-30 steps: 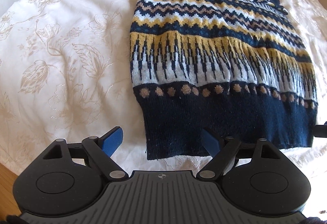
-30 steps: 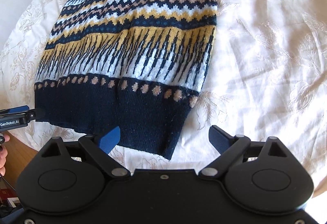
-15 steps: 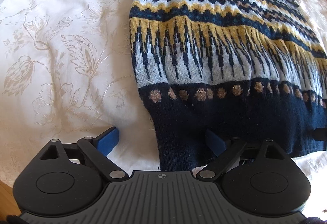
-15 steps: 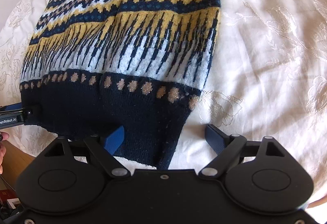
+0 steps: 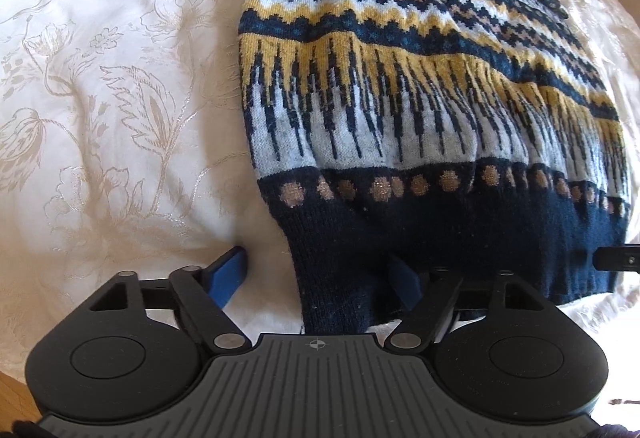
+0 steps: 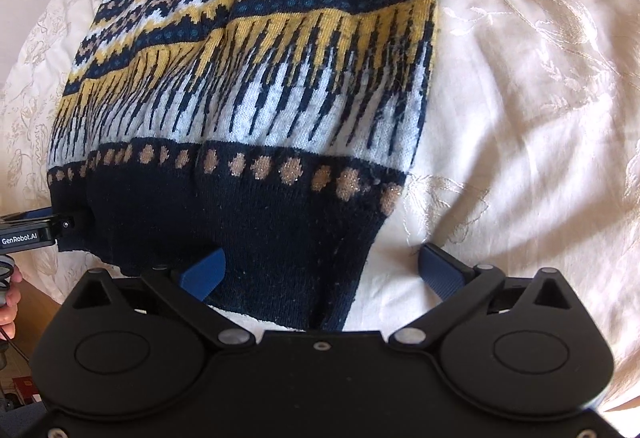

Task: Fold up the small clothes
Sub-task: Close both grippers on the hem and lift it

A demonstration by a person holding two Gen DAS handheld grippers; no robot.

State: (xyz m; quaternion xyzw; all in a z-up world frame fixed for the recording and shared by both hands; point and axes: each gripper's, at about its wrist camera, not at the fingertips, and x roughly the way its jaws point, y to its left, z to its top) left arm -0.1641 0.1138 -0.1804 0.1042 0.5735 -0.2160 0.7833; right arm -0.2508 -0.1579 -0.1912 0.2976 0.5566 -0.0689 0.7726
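at the bed's near edge, the left gripper and right gripper both gape wide, each straddling a bottom corner of the patterned sweater lying flat on the floral bedspread. "genrobot.ai" reads on the left gripper's side.

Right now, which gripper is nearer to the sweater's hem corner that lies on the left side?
Left. The left gripper is open around that corner of the navy, yellow and white patterned knit sweater. The right gripper is open around the opposite corner.
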